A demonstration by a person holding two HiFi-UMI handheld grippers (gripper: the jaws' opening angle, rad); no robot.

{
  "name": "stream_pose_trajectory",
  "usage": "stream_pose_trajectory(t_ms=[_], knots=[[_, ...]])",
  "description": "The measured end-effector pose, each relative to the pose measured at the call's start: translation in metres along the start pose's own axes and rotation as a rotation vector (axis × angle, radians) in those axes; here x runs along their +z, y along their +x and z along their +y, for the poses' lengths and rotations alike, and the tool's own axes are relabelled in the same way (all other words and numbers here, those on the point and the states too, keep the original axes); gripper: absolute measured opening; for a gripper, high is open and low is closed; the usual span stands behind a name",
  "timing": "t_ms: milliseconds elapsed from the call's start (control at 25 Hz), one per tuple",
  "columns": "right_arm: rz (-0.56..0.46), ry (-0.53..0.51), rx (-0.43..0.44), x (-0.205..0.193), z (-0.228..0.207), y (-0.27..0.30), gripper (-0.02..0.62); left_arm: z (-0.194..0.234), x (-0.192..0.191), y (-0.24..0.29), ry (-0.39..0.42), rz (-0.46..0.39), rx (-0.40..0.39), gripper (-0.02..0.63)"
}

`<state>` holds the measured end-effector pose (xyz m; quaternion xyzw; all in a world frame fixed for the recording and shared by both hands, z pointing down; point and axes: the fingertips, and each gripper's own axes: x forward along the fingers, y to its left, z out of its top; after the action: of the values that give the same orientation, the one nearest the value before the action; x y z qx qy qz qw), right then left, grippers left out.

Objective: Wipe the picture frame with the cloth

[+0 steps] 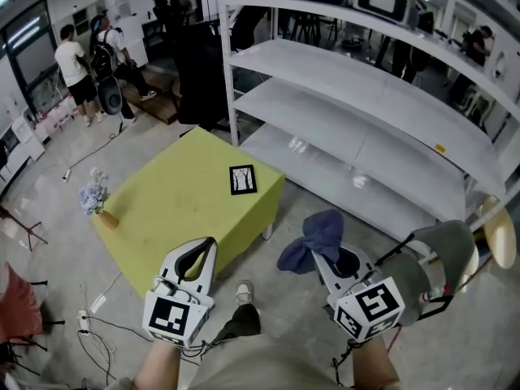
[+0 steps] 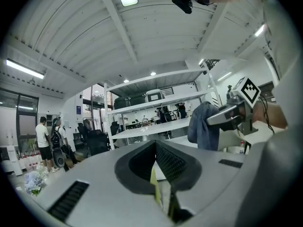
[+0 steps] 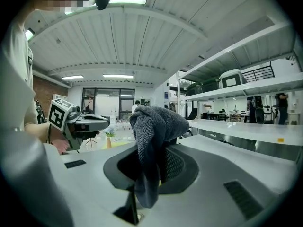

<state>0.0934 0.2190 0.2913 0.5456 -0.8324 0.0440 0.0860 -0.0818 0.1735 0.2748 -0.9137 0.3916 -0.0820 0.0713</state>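
The right gripper [image 1: 329, 260] is clenched on a dark blue-grey woven cloth [image 1: 313, 238]. The fabric bunches above the jaw tips and a fold hangs down between them in the right gripper view. The left gripper [image 1: 207, 244] holds nothing, and its jaws are pressed together at the tips. Both are held in the air near the person's body, well apart from each other, with the right one at about 3 o'clock of the left.

In the head view, a small black-framed picture [image 1: 243, 179] lies flat near the far edge of a square yellow-green table [image 1: 179, 210], at roughly 1 o'clock from the left gripper and 10 o'clock from the cloth; neither gripper touches it. A small vase of pale blue flowers [image 1: 96, 195] stands at the table's corner, at 9 o'clock of the frame. A white metal shelving unit [image 1: 366, 112] runs behind the table from 12 to 3 o'clock. Standing people [image 1: 77, 71] are at 10 o'clock in the background. Loose cables [image 1: 97, 331] lie on the grey floor at 8 o'clock.
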Motion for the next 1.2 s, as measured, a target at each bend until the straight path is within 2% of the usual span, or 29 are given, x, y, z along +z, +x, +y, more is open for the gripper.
stream_pose_trajectory(t_ms=[360,840,1200], knots=[[0.055,-0.014,0.006,0.023,-0.036,0.103,0.063,0.077,-0.010,0.083,-0.035,0.016,-0.011,0.008],[0.109,-0.024,-0.002,0.044,-0.081,0.238,0.063,0.170,-0.029,0.184,-0.019,0.049,-0.069,0.008],[0.111,-0.005,-0.005,0.053,-0.123,0.301,0.063,0.206,-0.033,0.240,-0.009,0.072,-0.079,0.008]])
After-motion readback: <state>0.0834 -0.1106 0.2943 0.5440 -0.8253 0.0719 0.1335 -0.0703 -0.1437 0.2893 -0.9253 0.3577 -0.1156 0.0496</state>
